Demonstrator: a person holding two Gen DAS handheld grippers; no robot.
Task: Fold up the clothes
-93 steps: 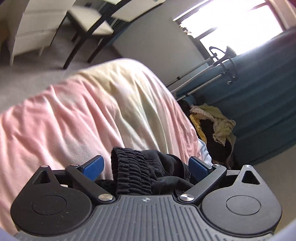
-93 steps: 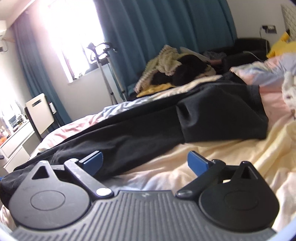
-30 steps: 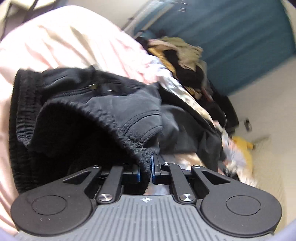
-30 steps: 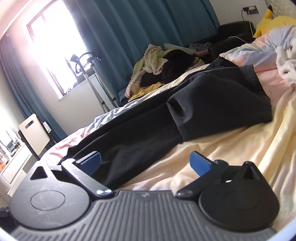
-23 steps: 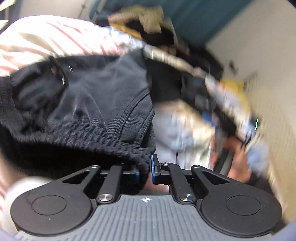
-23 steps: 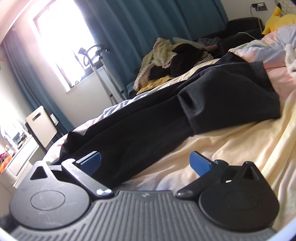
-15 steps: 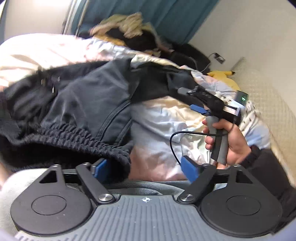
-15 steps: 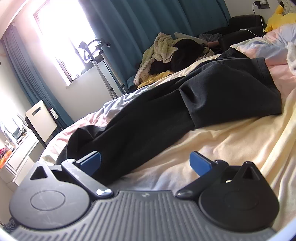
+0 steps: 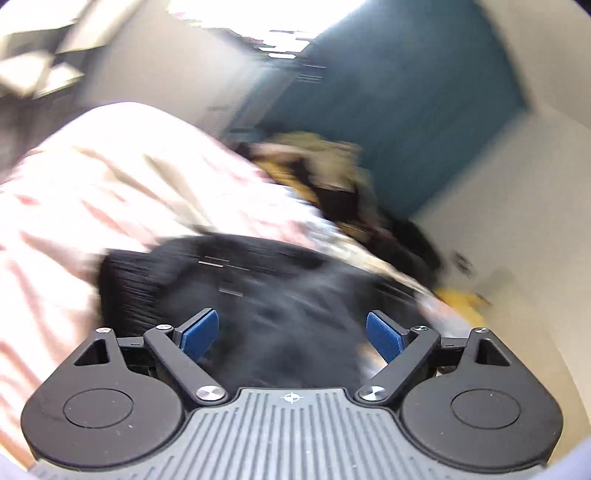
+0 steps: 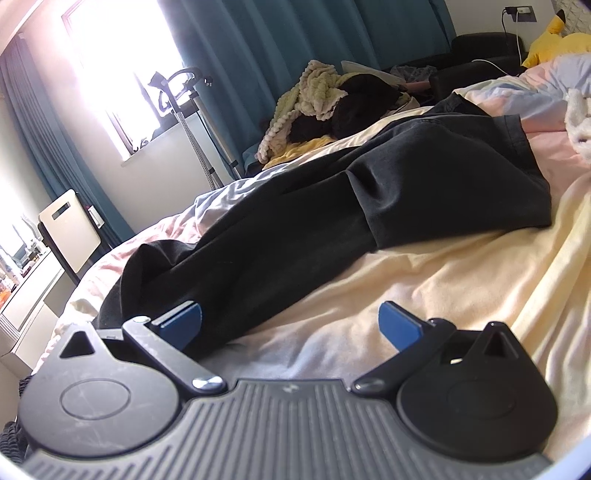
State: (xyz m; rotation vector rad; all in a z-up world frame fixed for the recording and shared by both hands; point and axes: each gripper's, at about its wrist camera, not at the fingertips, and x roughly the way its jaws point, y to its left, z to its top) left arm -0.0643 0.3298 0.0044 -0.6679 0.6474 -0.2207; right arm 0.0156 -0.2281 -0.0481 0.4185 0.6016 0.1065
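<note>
Black trousers [image 10: 369, 214] lie stretched across the bed, waistband end toward the near left, leg ends toward the far right. In the blurred left wrist view the waistband end [image 9: 258, 288] lies just ahead of my left gripper [image 9: 291, 334], which is open and empty above it. My right gripper [image 10: 290, 321] is open and empty, low over the sheet, its left finger beside the trousers' near edge.
The bed has a pink and pale yellow sheet [image 10: 443, 280]. A pile of clothes [image 10: 325, 103] lies beyond the bed by teal curtains [image 10: 295, 44]. A metal stand [image 10: 188, 107] is by the window. A yellow plush toy [image 10: 554, 33] sits far right.
My left gripper opened and let go of the trousers' waistband, which now lies on the bed; the left view has swung round fast. My right gripper barely moved.
</note>
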